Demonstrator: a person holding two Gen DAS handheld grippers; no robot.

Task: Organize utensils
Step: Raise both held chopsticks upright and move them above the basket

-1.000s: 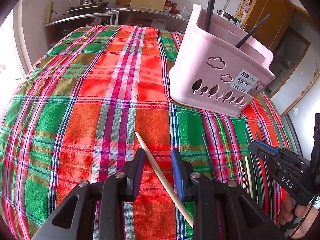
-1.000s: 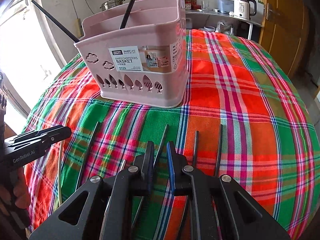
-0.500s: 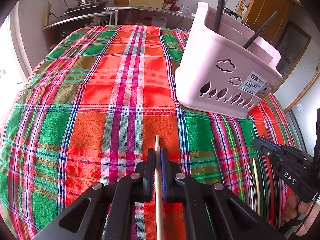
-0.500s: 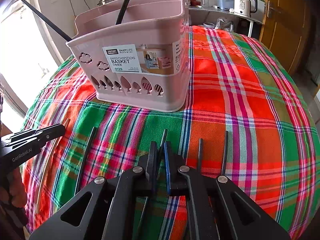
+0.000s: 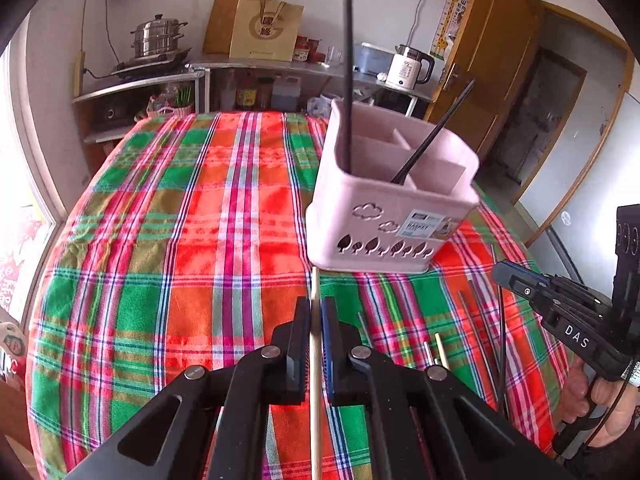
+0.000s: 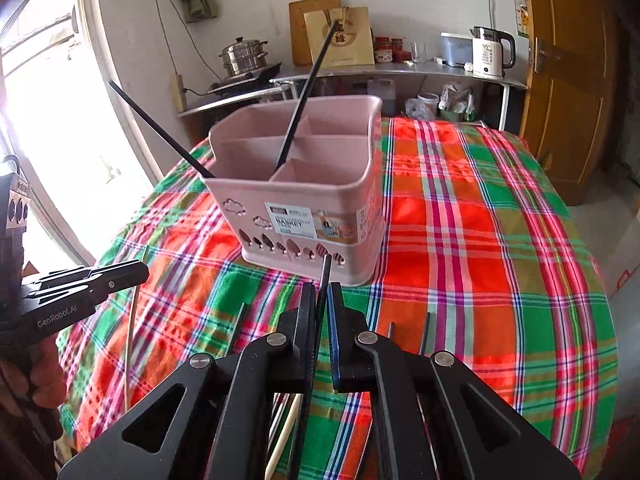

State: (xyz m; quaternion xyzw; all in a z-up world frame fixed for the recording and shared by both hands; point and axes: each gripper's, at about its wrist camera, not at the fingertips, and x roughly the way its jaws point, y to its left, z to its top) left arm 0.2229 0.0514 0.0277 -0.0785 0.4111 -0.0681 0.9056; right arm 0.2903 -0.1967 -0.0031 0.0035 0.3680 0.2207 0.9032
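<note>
A pink utensil basket [image 5: 384, 220] [image 6: 304, 200] stands on the plaid tablecloth and holds two black chopsticks [image 5: 349, 80] [image 6: 304, 92]. My left gripper [image 5: 315, 312] is shut on a wooden chopstick [image 5: 315, 360], lifted above the cloth in front of the basket. My right gripper [image 6: 322, 300] is shut on a black chopstick [image 6: 324, 280], also lifted, its tip close to the basket's front wall. Each gripper shows in the other's view, the right gripper [image 5: 520, 284] at the right and the left gripper [image 6: 120, 276] at the left.
Several loose chopsticks lie on the cloth, dark and light ones [image 5: 472, 320] and more dark ones [image 6: 426, 332], plus a wooden one [image 6: 130, 340]. A shelf with a steel pot [image 5: 158, 38], paper bag [image 5: 266, 30] and kettle [image 6: 490, 52] stands behind the table.
Both grippers have closed on their chopsticks and risen off the cloth. The views now look down into the basket from higher up.
</note>
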